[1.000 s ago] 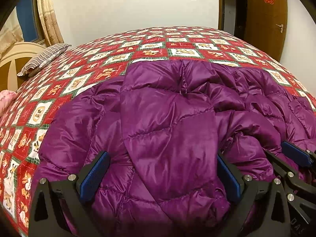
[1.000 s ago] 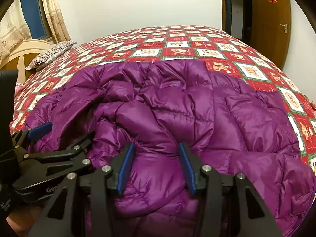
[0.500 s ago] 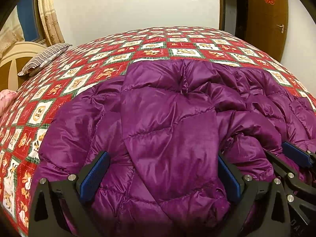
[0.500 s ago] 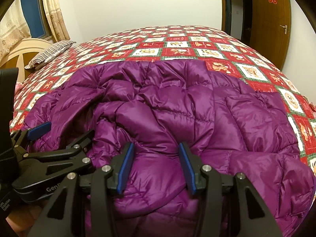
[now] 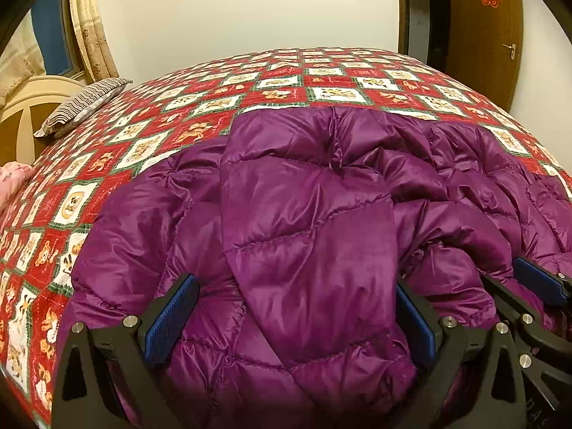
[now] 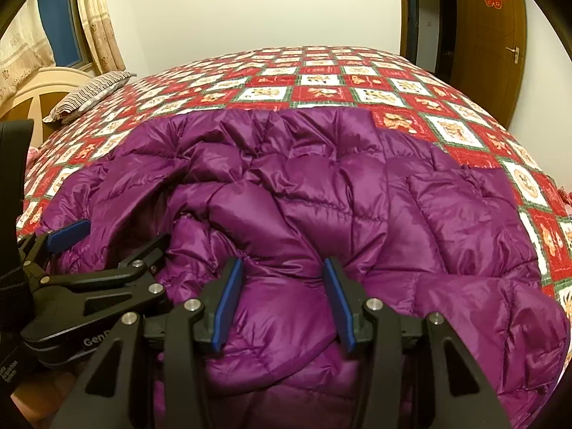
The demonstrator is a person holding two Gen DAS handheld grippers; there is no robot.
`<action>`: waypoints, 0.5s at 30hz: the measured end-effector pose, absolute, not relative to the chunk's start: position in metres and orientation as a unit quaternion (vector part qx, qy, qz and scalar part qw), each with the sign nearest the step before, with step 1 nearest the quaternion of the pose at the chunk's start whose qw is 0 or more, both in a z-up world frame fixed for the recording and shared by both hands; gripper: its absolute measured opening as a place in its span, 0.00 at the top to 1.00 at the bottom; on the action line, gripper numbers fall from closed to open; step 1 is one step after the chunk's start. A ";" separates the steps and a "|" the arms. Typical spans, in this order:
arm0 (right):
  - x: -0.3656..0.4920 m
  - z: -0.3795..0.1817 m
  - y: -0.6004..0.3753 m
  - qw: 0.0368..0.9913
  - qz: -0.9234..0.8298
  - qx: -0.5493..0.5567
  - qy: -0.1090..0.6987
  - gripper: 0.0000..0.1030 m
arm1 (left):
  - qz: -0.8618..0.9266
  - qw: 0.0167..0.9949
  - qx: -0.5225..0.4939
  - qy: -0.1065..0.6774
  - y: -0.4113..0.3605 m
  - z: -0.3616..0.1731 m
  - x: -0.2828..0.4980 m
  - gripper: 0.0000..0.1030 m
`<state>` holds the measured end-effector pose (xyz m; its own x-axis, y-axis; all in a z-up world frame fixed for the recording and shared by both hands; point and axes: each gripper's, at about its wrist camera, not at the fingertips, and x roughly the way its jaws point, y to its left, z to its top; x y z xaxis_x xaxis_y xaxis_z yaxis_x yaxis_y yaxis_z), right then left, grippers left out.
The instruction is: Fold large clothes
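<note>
Jacket [image 5: 307, 236] (purple, quilted, rumpled) lies on bedspread [image 5: 200, 107], bunched between gaping left tongs [image 5: 289, 307] and pinching right tongs [image 6: 282, 286].

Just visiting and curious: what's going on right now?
Left claw wide over purple jacket; right claw pinching a fold. Jacket crumpled on quilt. Nothing blocking.

My left-tong camera looks forward and down, close over the purple jacket [image 5: 304, 243] on the bed [image 5: 200, 107]. My right-tong camera sits just beside it, sharing jacket, bed and door [image 6: 489, 35].
</note>
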<state>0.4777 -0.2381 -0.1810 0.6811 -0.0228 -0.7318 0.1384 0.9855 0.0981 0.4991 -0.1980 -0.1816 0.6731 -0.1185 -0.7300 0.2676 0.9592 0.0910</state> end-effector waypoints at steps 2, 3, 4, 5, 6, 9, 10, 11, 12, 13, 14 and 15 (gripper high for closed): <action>0.478 -0.181 -0.238 0.914 -0.044 0.073 0.397 0.51 | -0.106 0.910 0.095 0.390 -0.198 -0.182 0.499 0.01; 0.478 -0.181 -0.237 0.914 -0.044 0.073 0.397 0.51 | -0.105 0.910 0.096 0.390 -0.199 -0.181 0.499 0.01; 0.478 -0.181 -0.238 0.914 -0.044 0.072 0.397 0.51 | -0.104 0.910 0.096 0.391 -0.197 -0.181 0.500 0.01; 0.478 -0.181 -0.237 0.914 -0.044 0.072 0.398 0.51 | -0.104 0.909 0.096 0.391 -0.196 -0.181 0.501 0.01; 0.478 -0.181 -0.237 0.914 -0.044 0.072 0.398 0.51 | -0.106 0.908 0.096 0.393 -0.196 -0.181 0.501 0.01; 0.478 -0.178 -0.243 0.911 -0.024 0.083 0.402 0.47 | -0.107 0.903 0.112 0.401 -0.190 -0.169 0.500 0.01; 0.474 -0.173 -0.248 0.910 -0.011 0.079 0.406 0.43 | -0.101 0.903 0.119 0.399 -0.187 -0.162 0.498 0.01; 0.468 -0.166 -0.252 0.911 -0.009 0.074 0.406 0.37 | -0.100 0.908 0.121 0.389 -0.180 -0.148 0.492 0.01; 0.457 -0.157 -0.259 0.914 -0.007 0.074 0.398 0.35 | -0.107 0.915 0.113 0.372 -0.169 -0.132 0.483 0.01; 0.442 -0.145 -0.269 0.919 -0.002 0.075 0.388 0.31 | -0.112 0.921 0.106 0.359 -0.158 -0.119 0.473 0.01; 0.427 -0.137 -0.279 0.921 0.000 0.075 0.381 0.28 | -0.115 0.924 0.100 0.351 -0.146 -0.109 0.463 0.01; 0.417 -0.132 -0.286 0.922 -0.002 0.077 0.379 0.28 | -0.117 0.926 0.097 0.346 -0.136 -0.101 0.451 0.01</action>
